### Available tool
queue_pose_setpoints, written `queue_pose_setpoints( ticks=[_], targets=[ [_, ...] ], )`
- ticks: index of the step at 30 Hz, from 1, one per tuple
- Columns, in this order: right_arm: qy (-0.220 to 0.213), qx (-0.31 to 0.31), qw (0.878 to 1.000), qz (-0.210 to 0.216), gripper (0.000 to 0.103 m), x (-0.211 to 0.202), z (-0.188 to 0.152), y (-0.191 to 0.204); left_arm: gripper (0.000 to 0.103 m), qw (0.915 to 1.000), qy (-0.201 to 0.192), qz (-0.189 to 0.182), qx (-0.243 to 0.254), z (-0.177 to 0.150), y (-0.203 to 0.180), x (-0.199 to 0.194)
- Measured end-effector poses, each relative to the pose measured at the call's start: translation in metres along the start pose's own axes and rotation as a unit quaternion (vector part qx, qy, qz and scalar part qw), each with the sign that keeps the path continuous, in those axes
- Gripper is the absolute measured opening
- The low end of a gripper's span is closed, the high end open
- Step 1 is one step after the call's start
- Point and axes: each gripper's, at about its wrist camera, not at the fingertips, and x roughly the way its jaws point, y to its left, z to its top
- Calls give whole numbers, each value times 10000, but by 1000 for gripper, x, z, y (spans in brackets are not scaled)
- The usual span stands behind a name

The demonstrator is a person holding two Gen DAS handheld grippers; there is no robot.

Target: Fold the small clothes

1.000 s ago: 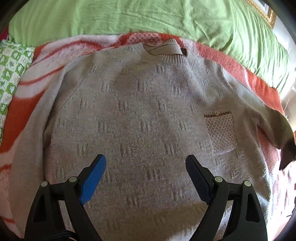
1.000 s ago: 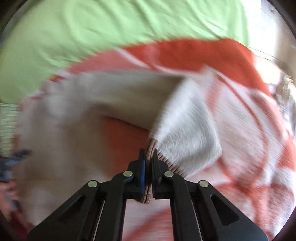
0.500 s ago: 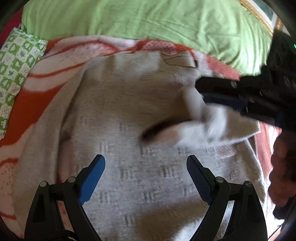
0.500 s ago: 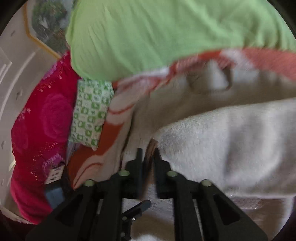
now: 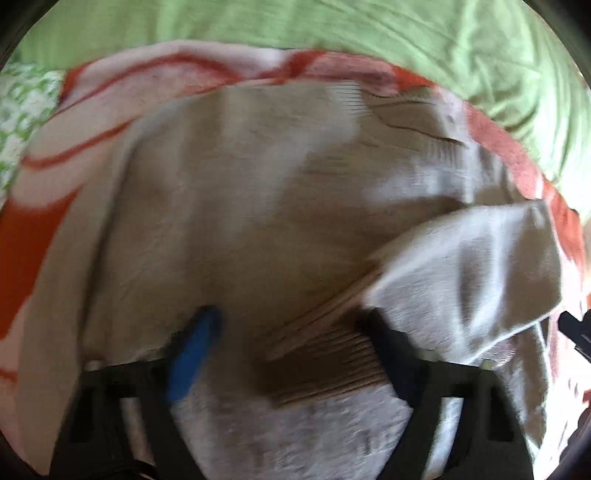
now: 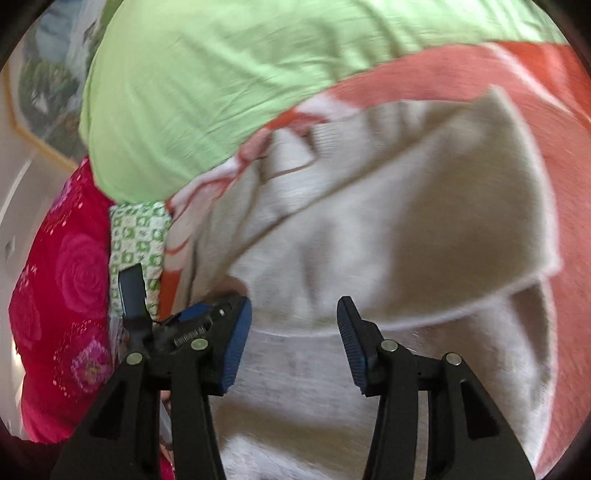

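Beige knit sweater [image 5: 229, 221] lies on an orange-and-white blanket [image 5: 48, 229] on the bed, front side up. Long axis runs collar-to-hem: collar [image 5: 413, 122] points away from both cameras toward the green pillow [image 5: 295, 33]; hem end is nearest the grippers. One sleeve [image 5: 469, 266] is folded inward across the chest, its ribbed cuff [image 5: 332, 365] lying on the body panel.

Left gripper [image 5: 291, 354]: jaws closing, still apart. Ribbed cuff sits between the fingers, close to the right-hand one; frame is too blurred to tell whether a pad presses on it. Blue pad [image 5: 192, 354] is apart from the cuff.

Right gripper [image 6: 291, 347]: jaws opening, fingers spread, nothing pinched; only flat knit of the sweater [image 6: 369, 258] shows below the gap.

View differences:
- Left wrist view only: the ribbed cuff, and a small part of the right gripper at the right edge.
- Right wrist view only: the folded sleeve panel [image 6: 443, 206] seen from the side with its edge curving across the body; a green-patterned cushion [image 6: 136, 236] in full; a magenta rose-print fabric [image 6: 66, 280]; a framed picture [image 6: 40, 85] on the wall; the left gripper [image 6: 177, 321] at lower left, beside the right gripper's left finger.
- Both views: pillow, blanket, collar [image 6: 295, 151].
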Motion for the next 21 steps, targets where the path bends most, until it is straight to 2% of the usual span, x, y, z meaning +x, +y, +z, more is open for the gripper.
queue_pose_setpoints(
  ticks=[1,2,3,6,8,10,12,14,17,21],
  targets=[
    [-43,44,10000,-44,50,-4,-1,-4,21,9998,-36,-15,183,2,-8,-2],
    [-125,90,9998,-110,50,-12,-1,-10,6,9995,-49,-37,301,3,-13,-5],
    [-201,115,9996,-167,50,-16,-1,-12,6,9993,-97,-89,337,5,-17,-13],
    [-606,125,9973,-400,50,-34,1,-18,6,9977,-601,-113,298,12,-11,-54],
    [-835,177,9948,-560,50,-46,8,-26,5,9966,-804,94,156,16,5,-70],
    [-932,265,9930,-675,53,-50,12,-35,5,9974,-703,173,-21,15,28,-69],
    [-984,323,9905,-901,54,-48,19,-44,5,9986,-487,78,-214,10,43,-61],
    [-964,296,9887,-1112,54,-43,26,-53,6,9989,-375,-3,-265,3,43,-56],
    [-892,194,9858,-1409,54,-28,40,-61,6,9992,-347,130,-179,-4,36,-52],
    [-740,150,9831,-1668,54,-4,60,-75,6,9983,-233,52,-532,-6,50,-45]
  ],
)
